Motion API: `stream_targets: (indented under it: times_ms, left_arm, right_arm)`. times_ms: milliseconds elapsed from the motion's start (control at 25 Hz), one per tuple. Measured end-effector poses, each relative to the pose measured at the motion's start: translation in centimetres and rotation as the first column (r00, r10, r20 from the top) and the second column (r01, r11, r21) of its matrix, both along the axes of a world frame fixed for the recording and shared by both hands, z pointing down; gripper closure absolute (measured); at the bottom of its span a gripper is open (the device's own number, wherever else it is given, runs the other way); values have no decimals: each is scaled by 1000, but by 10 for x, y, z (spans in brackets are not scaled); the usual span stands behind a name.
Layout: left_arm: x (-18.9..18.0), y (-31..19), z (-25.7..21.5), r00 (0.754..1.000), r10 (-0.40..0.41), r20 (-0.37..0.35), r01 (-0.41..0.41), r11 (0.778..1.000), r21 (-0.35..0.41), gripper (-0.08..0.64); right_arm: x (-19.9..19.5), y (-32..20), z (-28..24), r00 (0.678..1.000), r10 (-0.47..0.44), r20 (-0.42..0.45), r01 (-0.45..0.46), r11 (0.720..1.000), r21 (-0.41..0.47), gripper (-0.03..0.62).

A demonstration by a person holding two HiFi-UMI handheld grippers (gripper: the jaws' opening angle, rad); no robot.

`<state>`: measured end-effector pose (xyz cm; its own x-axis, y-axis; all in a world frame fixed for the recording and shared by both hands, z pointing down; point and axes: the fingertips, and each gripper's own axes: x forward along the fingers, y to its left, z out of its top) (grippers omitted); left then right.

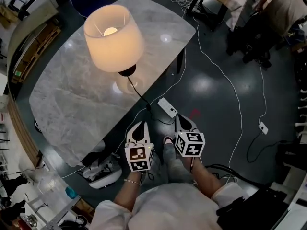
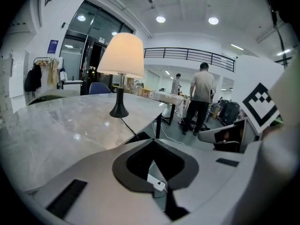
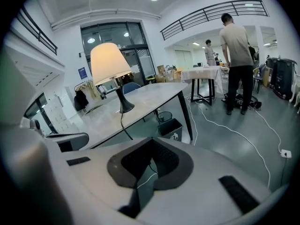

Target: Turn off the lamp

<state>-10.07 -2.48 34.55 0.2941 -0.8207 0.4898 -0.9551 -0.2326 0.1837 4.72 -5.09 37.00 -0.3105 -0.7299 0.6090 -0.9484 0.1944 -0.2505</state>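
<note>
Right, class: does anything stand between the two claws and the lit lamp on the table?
Nothing visible does. Between the left claw, the right claw and the lamp lies only bare table top. The lamp's own black cord trails from its base over the near edge.

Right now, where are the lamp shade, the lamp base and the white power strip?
lamp shade [image 1: 115,40], head view, its lit side.
lamp base [image 2: 119,112], left gripper view, its black foot.
power strip [image 1: 167,107], head view, its white body.

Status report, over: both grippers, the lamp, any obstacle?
Left gripper and right gripper shut, empty, short of the table. Lamp lit on it. Nothing in the way.
</note>
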Motion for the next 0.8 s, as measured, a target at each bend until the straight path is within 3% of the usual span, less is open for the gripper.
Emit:
stream_targets:
  times_ms: [400, 640, 800]
  left_arm:
    - [16, -9, 56, 1000, -1, 28, 3, 997, -71, 552]
    - [15, -11, 112, 999, -35, 24, 38, 989, -143, 552]
    - [15, -16, 146, 998, -35, 52, 42, 988, -146, 552]
  right_arm:
    - [5, -19, 54, 999, -33, 24, 33, 999, -32, 594]
    - [0, -25, 112, 997, -40, 62, 43, 998, -56, 594]
    - [0, -24, 156, 996, -60, 66, 65, 995, -76, 594]
